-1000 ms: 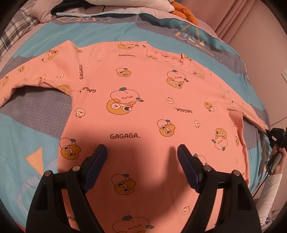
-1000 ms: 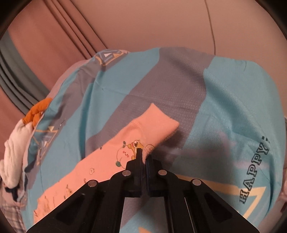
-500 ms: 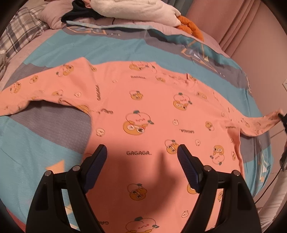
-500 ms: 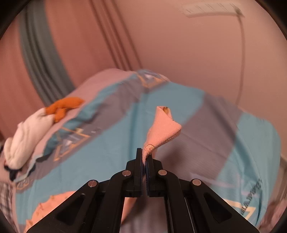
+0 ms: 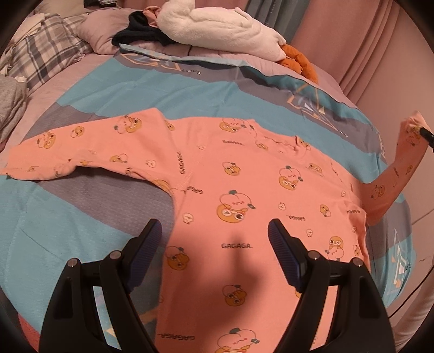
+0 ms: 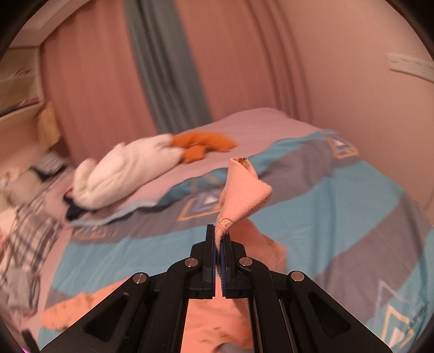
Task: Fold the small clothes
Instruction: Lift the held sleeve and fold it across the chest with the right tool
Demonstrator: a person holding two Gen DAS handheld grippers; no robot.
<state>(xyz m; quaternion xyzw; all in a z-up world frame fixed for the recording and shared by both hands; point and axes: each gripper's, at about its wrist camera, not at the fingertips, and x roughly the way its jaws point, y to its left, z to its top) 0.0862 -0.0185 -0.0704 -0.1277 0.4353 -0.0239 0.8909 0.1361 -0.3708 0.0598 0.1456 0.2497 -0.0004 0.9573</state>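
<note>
while right gripper jaws clamp the shirt cuff, left gripper jaws gape

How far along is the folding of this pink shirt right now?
Done: the pink shirt lies spread flat on the bedspread. In hand: the right gripper is shut on one sleeve cuff, lifted off the bed. The left gripper hovers open over the body, holding nothing. Left: the other sleeve lies outstretched, and no fold is made yet.

Bed with blue-grey quilt, pink printed shirt spread flat, white plush, plaid pillow
</note>
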